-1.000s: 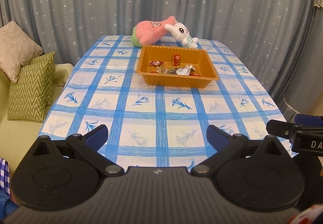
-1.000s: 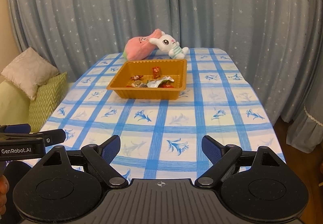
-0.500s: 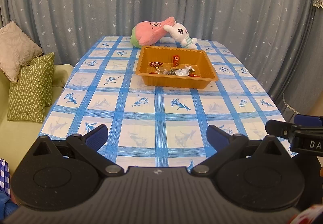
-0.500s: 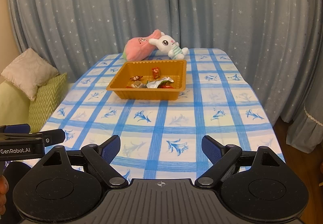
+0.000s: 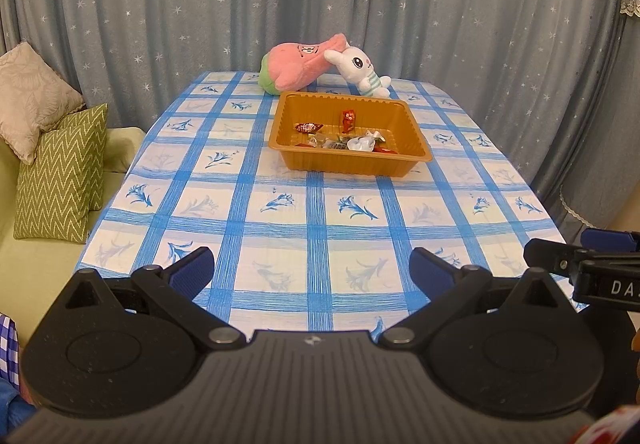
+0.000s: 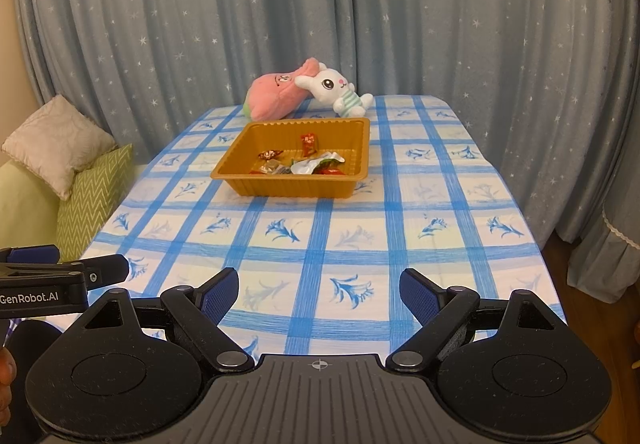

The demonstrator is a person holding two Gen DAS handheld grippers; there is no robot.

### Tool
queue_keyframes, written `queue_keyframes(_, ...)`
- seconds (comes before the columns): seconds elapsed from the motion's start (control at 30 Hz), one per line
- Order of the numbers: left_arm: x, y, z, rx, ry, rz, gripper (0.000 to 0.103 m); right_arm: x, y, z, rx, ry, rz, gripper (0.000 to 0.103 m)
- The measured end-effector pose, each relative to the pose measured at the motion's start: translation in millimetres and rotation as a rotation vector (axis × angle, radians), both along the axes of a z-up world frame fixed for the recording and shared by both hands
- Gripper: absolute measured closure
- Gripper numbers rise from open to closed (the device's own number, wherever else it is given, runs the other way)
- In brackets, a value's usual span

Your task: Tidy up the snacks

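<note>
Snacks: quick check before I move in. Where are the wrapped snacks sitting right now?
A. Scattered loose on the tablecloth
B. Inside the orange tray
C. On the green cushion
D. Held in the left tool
B. The wrapped snacks all lie inside the orange tray on the checked tablecloth, in front of the two plush toys; both tools are open and empty.

Both wrist cameras are looking forward and downward from the near edge of the table (image 5: 280, 228), well back from the orange tray (image 5: 352, 164). Left view is sitting left of the right view; both are sharing tray, plush toys (image 6: 304, 92) and curtain (image 6: 440, 24).
</note>
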State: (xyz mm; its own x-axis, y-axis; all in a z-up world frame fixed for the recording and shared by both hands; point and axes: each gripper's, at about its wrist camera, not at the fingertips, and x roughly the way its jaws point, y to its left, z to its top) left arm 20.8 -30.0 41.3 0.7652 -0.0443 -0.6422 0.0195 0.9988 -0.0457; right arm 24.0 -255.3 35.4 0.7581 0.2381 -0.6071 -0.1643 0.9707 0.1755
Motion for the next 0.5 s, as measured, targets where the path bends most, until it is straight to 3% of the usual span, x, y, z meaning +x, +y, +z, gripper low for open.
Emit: queue_keyframes(0.5, -0.1, -0.4, 0.5, -0.001, -0.001, -0.001, 0.000, -0.1, -0.7, 0.3, 0.000, 0.000, -0.001, 0.016)
